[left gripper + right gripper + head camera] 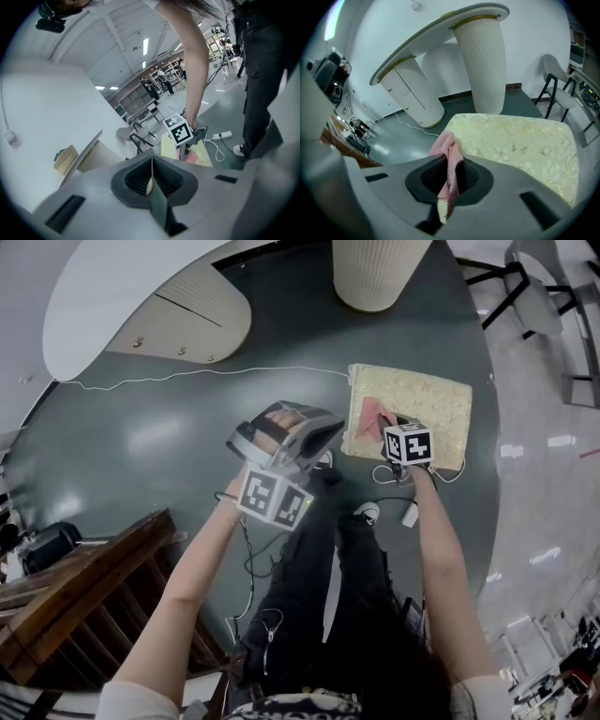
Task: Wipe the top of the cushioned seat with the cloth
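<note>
As the right gripper (449, 183) clamps the cloth (446, 149) over the seat (520, 140) edge, the left gripper (152, 180) hangs closed, empty.

Grey floor (141, 451) — cushioned seat (433, 397), white cable (150, 381).

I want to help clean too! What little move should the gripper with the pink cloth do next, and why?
Probably lower the right gripper a little, so the pink cloth presses onto the cushioned seat. Its fingers are shut on the cloth, which sits over one corner of the seat, and nearly all the pale top stretches away beyond it. Whether the cloth touches yet is unclear.
</note>
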A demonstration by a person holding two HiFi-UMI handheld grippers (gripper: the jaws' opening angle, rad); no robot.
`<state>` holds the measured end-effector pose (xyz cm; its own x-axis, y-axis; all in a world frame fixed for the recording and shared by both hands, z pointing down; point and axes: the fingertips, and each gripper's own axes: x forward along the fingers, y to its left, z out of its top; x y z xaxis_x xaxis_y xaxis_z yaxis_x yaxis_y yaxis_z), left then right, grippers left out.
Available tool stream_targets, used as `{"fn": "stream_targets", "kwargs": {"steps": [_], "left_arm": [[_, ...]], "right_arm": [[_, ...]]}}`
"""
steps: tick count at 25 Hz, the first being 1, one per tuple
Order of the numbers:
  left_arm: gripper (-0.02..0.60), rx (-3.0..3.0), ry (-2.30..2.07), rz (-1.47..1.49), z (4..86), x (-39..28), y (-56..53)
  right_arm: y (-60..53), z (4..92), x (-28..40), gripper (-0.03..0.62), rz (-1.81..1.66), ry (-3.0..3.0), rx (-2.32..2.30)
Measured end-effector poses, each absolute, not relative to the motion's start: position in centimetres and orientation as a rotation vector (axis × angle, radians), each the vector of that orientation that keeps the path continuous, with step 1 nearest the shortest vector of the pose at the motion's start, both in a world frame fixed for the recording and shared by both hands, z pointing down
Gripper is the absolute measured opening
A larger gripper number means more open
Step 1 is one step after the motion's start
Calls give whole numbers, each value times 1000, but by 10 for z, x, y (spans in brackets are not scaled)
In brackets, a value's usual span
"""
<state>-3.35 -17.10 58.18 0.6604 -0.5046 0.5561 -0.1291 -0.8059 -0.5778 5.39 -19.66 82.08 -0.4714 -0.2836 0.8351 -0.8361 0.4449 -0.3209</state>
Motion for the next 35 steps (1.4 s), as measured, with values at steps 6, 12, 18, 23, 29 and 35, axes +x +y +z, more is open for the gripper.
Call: {"fn": "stream_targets", "kwargs": {"steps": [6,12,18,23,29,35], "left_arm": [[8,-2386,464,-981,582,-11,-170],[8,-2386,432,-970,583,12,-166],[8,-2388,425,-969,579,30,-156],[8,-2383,422,-984,580,38,-148],[8,-2393,445,-996,581,46,-141],[8,-2396,460,-1007,579,52,-133]], "right_arm": [[-195,824,123,12,995,-1899,1048],[-190,823,195,12,999,-1825,1156],[-179,821,257,12,1007,-1752,1232],[-172,822,302,12,1020,-1691,1288],[-162,823,338,12,1025,-1637,1318],[-165,796,316,12,968,-1782,1264]]}}
